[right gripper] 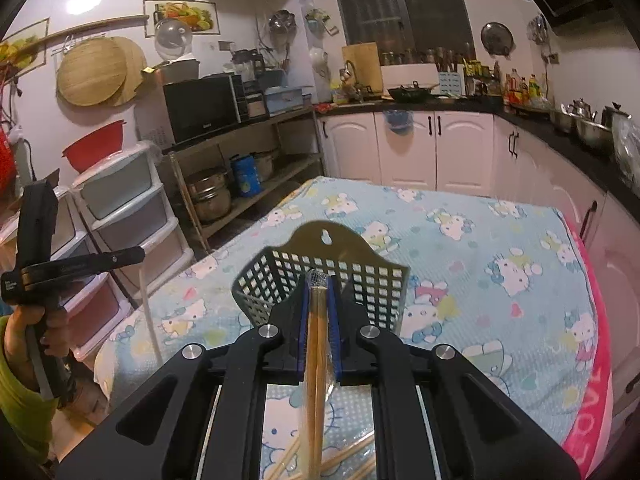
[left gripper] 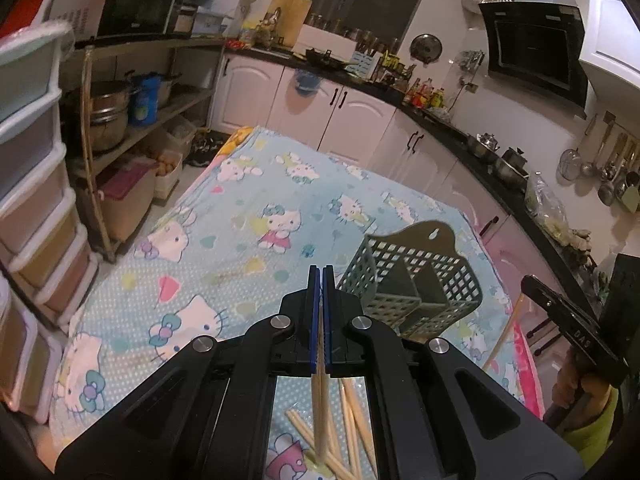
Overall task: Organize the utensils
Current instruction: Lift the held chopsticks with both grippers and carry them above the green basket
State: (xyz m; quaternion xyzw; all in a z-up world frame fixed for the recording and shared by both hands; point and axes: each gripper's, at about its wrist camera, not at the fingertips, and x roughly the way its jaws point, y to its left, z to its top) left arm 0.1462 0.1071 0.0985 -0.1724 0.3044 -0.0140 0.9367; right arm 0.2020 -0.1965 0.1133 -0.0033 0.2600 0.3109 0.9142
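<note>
Left gripper [left gripper: 322, 280] jaws clamp one pale wooden chopstick [left gripper: 320, 420]; right gripper [right gripper: 319, 292] jaws closing on a wrapped pair [right gripper: 314, 360]. Light, stiff, slippery: grip mid-shaft. Grey-green perforated plastic holder [left gripper: 416, 284] stands just beyond; loose chopsticks [left gripper: 352, 412] lie on the near desk [left gripper: 240, 240].

A table [left gripper: 248, 184] wears a blue cartoon-cat cloth [right gripper: 500, 240]. On it stand a green basket [left gripper: 416, 284] and loose chopsticks [left gripper: 352, 432].

Loose chopsticks [left gripper: 352, 432] (partly behind the gripper frame) run off the bottom edge
</note>
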